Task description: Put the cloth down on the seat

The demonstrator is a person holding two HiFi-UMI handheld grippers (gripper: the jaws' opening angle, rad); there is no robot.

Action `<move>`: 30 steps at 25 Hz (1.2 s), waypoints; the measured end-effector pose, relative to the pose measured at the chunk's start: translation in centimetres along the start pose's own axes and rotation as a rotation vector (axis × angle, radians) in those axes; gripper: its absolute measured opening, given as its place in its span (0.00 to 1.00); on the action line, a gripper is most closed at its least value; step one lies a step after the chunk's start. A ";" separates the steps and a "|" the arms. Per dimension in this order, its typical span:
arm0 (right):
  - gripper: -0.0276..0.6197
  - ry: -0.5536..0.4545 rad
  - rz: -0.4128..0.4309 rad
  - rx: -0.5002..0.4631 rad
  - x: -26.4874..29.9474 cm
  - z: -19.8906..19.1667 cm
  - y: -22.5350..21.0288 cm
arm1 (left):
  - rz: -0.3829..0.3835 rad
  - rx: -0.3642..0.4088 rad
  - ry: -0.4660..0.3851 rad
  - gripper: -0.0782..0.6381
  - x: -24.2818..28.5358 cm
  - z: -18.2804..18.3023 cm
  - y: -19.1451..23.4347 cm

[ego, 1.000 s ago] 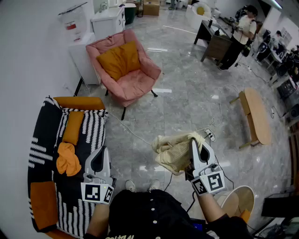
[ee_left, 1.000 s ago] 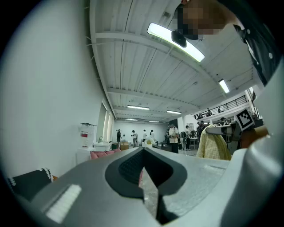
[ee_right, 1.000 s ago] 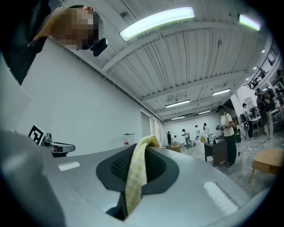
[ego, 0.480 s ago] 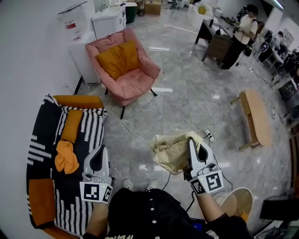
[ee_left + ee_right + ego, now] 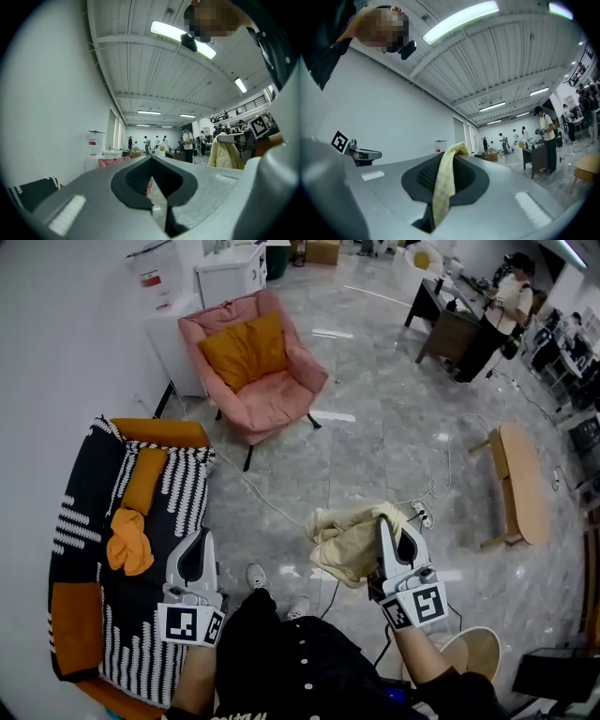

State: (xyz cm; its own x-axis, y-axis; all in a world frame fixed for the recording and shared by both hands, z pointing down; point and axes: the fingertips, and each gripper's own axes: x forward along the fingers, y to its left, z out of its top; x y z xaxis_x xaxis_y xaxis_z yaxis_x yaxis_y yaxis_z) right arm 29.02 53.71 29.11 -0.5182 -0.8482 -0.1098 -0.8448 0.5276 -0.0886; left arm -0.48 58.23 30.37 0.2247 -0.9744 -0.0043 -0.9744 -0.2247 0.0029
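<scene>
- Fingers of the right gripper (image 5: pixel 451 157) are clamped on a pale yellow checked fabric cloth (image 5: pixel 442 187). A strip of it runs up between the dark pads and over their tips.
- Fingers of the left gripper (image 5: pixel 151 161) are pressed together at the tips, with nothing between them.
- From the head view, the cloth (image 5: pixel 345 545) hangs bunched from the right gripper (image 5: pixel 384 519) above the grey marble floor (image 5: pixel 375 437). It is well to the right of the black-and-white striped sofa (image 5: pixel 80 521) and touches no part of it.
- As I judge it, the grasp is made and the put-down is not yet done, since no part of the cloth rests on a seat.
- What is left is to bring the cloth over a seat, lower it and let go.
- I cannot tell which seat is meant: the sofa is the nearer one, and a pink upholstered armchair (image 5: pixel 272 404) stands beyond the sofa's far end.
- A crumpled orange rag (image 5: pixel 128 545) lies on the sofa's seat.
- The right forearm reaches forward from the body, its jaws pointing ahead and its marker cube toward the person, well clear of the sofa.
- The left gripper (image 5: pixel 197 542) is held the same way, hovering at the sofa's front edge with its jaws pointing along that edge.
</scene>
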 end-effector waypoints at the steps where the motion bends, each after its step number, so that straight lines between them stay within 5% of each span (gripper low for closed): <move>1: 0.10 0.001 -0.001 0.002 0.1 -0.1 -0.2 | 0.003 0.001 0.001 0.11 0.1 -0.1 0.1; 30: 0.10 0.006 -0.018 -0.018 14.1 -0.9 -3.0 | -0.026 -0.025 -0.007 0.11 12.8 -0.7 7.9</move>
State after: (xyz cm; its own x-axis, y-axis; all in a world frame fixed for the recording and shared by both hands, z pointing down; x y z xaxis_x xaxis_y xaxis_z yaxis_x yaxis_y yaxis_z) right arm 24.16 40.14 28.70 -0.5037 -0.8578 -0.1026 -0.8562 0.5115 -0.0729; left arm -5.28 43.98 31.06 0.2496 -0.9683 -0.0118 -0.9679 -0.2499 0.0273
